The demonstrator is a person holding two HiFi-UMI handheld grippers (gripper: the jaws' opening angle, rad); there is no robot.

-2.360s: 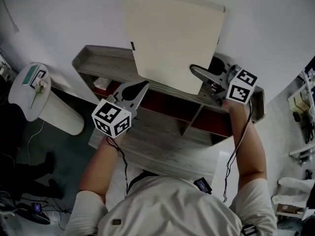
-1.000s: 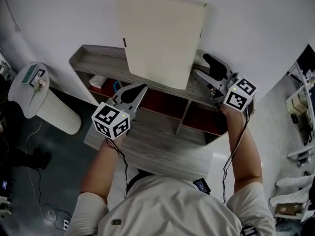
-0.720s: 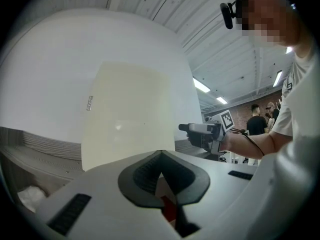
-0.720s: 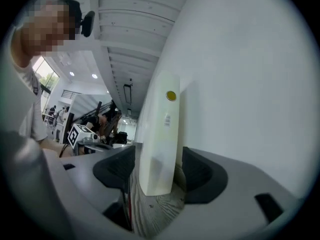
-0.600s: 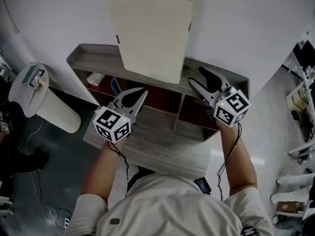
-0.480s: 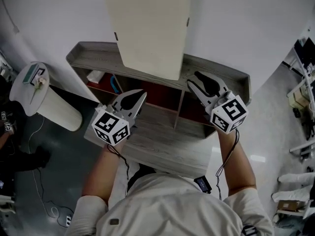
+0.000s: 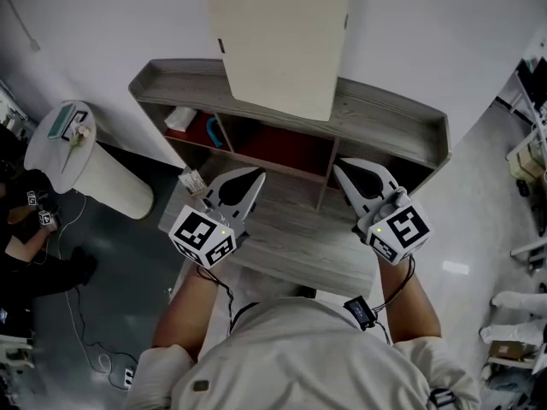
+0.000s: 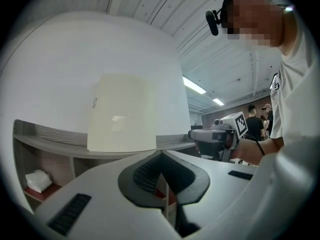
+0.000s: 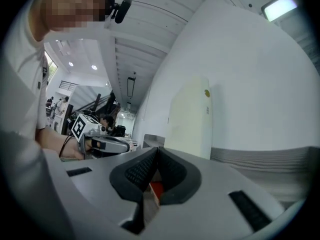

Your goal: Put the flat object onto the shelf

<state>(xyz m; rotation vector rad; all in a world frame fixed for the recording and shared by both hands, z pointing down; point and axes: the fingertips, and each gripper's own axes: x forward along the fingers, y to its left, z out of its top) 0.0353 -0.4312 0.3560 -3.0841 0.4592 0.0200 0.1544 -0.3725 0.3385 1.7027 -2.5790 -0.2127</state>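
Observation:
The flat object, a cream board (image 7: 282, 41), stands on edge on the grey shelf's top (image 7: 389, 122) and leans against the white wall. Neither gripper touches it. My left gripper (image 7: 255, 176) is shut and empty, held over the lower shelf board, short of the left compartments. My right gripper (image 7: 340, 168) is also shut with nothing between its jaws, in front of the right compartment. The board (image 8: 122, 113) shows ahead of the shut jaws in the left gripper view. It also shows as a narrow cream board (image 9: 192, 116) in the right gripper view.
A red-backed compartment holds a white crumpled thing (image 7: 179, 118) and a blue item (image 7: 214, 132). The lower shelf board (image 7: 291, 242) juts toward me. A round white side table (image 7: 64, 139) stands at the left. A person (image 7: 26, 220) crouches at the far left.
My right gripper has let go of the board and shut. Both grippers have drawn back from the shelf top toward me. The board stays leaning on the wall.

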